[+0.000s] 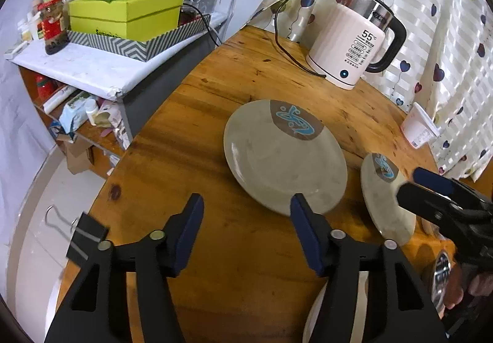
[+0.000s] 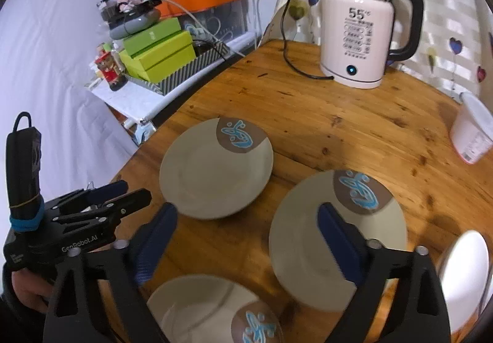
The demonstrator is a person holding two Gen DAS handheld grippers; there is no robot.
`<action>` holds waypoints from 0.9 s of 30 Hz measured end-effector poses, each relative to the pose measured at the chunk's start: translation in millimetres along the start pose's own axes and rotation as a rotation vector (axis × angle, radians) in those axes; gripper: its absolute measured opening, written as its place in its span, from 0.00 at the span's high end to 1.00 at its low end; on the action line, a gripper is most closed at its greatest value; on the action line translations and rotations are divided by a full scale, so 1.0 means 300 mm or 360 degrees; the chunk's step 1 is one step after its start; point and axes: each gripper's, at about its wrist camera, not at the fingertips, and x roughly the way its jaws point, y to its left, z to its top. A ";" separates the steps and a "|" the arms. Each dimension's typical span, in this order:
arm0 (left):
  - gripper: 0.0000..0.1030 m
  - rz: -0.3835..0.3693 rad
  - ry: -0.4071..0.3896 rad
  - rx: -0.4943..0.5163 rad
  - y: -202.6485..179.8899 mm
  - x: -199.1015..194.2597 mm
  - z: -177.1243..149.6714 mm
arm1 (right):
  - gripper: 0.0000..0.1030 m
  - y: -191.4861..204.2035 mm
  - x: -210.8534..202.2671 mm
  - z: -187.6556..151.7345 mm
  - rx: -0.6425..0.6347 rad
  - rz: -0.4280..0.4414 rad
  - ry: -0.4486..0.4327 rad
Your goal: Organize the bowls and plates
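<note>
Our left gripper [image 1: 246,213] hung unclenched, jaws parted and empty, its right blue pad level with the near rim of a round grey ceramic plate with a blue-and-brown emblem [image 1: 283,158] on the wooden table [image 1: 246,72]. Our right gripper [image 2: 246,229] was likewise released, holding nothing, above a matching second plate [image 2: 308,244]; a third plate [image 2: 200,306] lay nearest. We judged a shallow rim grip could slip, knocking plates together or toward the white electric kettle [image 2: 354,44].
</note>
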 end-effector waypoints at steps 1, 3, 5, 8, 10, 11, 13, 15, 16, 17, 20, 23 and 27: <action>0.47 -0.0003 0.0003 -0.0003 0.003 0.007 0.007 | 0.21 -0.009 0.025 0.016 0.0008 0.0015 0.0025; 0.50 -0.0015 0.0011 -0.0005 0.010 0.031 0.024 | 0.23 -0.022 0.072 0.040 0.0027 0.0015 0.0065; 0.50 -0.0027 0.0020 -0.0017 0.018 0.051 0.039 | 0.25 -0.033 0.104 0.054 0.0034 0.0022 0.0087; 0.54 -0.0036 0.0021 -0.0033 0.033 0.078 0.061 | 0.30 -0.049 0.153 0.079 0.0057 0.0036 0.0122; 0.59 -0.0051 0.0033 -0.0045 0.040 0.093 0.069 | 0.32 -0.058 0.178 0.094 0.0068 0.0048 0.0136; 0.60 -0.0057 0.0041 -0.0050 0.046 0.105 0.074 | 0.34 -0.061 0.188 0.101 0.0075 0.0049 0.0141; 0.63 -0.0064 0.0046 -0.0052 0.050 0.115 0.077 | 0.37 -0.070 0.211 0.115 0.0094 0.0065 0.0157; 0.63 -0.0075 0.0048 -0.0052 0.052 0.126 0.081 | 0.40 -0.072 0.230 0.123 0.0097 0.0069 0.0172; 0.63 -0.0079 0.0051 -0.0055 0.054 0.131 0.083 | 0.41 -0.073 0.236 0.124 0.0099 0.0072 0.0177; 0.63 -0.0085 0.0054 -0.0060 0.058 0.136 0.085 | 0.43 -0.075 0.243 0.126 0.0098 0.0076 0.0183; 0.63 -0.0093 0.0061 -0.0072 0.064 0.150 0.087 | 0.47 -0.078 0.269 0.128 0.0106 0.0087 0.0206; 0.64 -0.0103 0.0062 -0.0078 0.067 0.158 0.088 | 0.52 -0.085 0.294 0.129 0.0119 0.0094 0.0225; 0.70 -0.0112 0.0065 -0.0074 0.066 0.165 0.092 | 0.64 -0.089 0.313 0.130 0.0126 0.0107 0.0245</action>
